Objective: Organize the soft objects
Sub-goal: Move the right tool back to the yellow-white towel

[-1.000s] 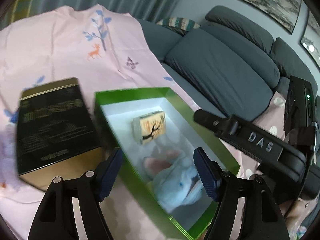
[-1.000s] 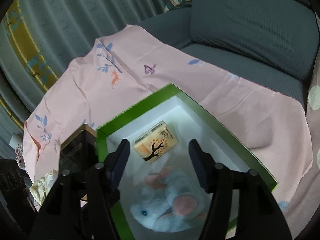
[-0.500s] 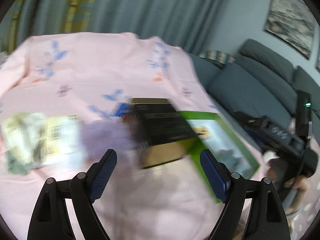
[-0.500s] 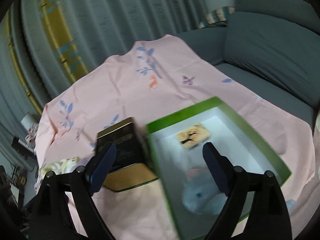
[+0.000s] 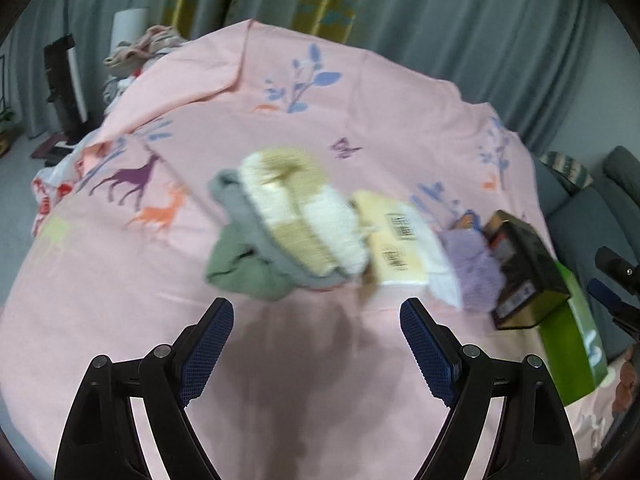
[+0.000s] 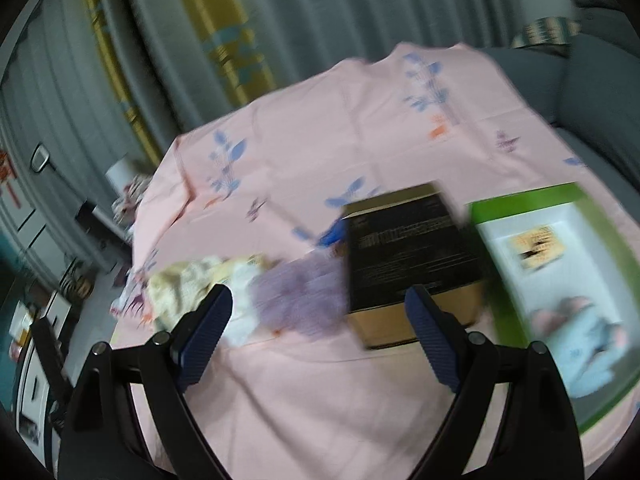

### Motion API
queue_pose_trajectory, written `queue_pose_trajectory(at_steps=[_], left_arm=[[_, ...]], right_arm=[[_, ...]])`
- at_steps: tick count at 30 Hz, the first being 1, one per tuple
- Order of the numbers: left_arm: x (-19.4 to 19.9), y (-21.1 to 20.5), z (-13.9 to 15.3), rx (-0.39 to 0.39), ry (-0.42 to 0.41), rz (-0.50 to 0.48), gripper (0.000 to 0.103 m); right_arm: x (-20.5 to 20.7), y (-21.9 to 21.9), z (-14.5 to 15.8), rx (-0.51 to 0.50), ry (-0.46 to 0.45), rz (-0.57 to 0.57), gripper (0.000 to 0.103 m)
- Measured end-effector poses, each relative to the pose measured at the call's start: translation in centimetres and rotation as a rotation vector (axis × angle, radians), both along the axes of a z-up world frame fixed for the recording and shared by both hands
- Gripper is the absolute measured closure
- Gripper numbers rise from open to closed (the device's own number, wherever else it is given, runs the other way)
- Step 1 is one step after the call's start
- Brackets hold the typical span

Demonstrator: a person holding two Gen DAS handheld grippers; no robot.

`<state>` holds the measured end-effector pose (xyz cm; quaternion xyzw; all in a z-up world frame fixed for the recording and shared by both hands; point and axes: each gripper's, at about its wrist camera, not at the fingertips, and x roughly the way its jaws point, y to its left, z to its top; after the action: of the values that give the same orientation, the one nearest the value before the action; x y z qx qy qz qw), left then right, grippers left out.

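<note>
The left gripper (image 5: 316, 334) is spread wide and empty; the soft pile (image 5: 288, 228) lies just ahead of its fingertips. The right gripper (image 6: 320, 324) is spread too. Risk: closing may catch the tissue pack (image 5: 396, 246), because it touches the pile.

A pink printed sheet (image 5: 320, 360) with deer, leaf and butterfly motifs is spread over the surface. A black box with a gold base (image 6: 412, 256) is set on it, just beside the green tray. Grey curtains (image 5: 460, 12) with a yellow patterned band (image 6: 216, 28) are seen behind. A grey sofa (image 6: 600, 92) is seen at right, partly covered by the sheet.
</note>
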<state>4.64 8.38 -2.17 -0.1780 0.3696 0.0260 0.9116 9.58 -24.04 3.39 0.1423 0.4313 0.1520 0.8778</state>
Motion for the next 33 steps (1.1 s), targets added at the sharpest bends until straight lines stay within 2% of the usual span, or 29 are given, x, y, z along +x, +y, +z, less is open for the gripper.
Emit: queue_pose_trajectory(at_steps=[3,10,16,20,22,23,24,26,29,33], left_arm=[[-0.8,1.5,-0.4,0.002,0.005,0.024,0.017],[-0.8,5.7,-1.2,-0.090,0.043,0.121,0.017],[-1.4,7.8,-1.4,-0.126,0.057,0.170,0.017],[-1.5,8.4,-1.5,-0.131,0.061,0.178,0.017],[-1.4,8.7,-1.6,-0.127,0.063,0.187,0.017],[-1.4,8.8,-1.6,-0.127,0.066,0.191,0.017],[-1.4,8.9,-1.6,-0.130,0.067,0.193,0.017],[-1.5,8.9,-1.6,-0.140,0.065,0.189,0.017],[-1.6,8.7,-1.5,-0.142,0.059,0.176,0.017],[-1.5,8.0,-1.4,-0.149,0.056,0.150,0.017]], right_arm=[[0.8,3.4,-1.1,0.030,0.060,0.078,0.016],[3.8,14.9,-2.4,0.037,0.125,0.294,0.017],[6.9,24.5,-5.3,-0.073,0.160,0.382,0.018],[8.1,28.0,-7.3,-0.156,0.174,0.390,0.019],[8.4,28.7,-8.3,-0.185,0.177,0.391,0.032],[8.6,28.7,-8.6,-0.218,0.168,0.386,0.048],[8.7,28.7,-8.9,-0.265,0.140,0.370,0.070],[8.8,27.8,-8.7,-0.245,0.121,0.356,0.093],[8.9,25.3,-7.1,-0.144,0.125,0.333,0.095],[6.7,20.9,-2.7,-0.069,0.037,0.311,0.095]])
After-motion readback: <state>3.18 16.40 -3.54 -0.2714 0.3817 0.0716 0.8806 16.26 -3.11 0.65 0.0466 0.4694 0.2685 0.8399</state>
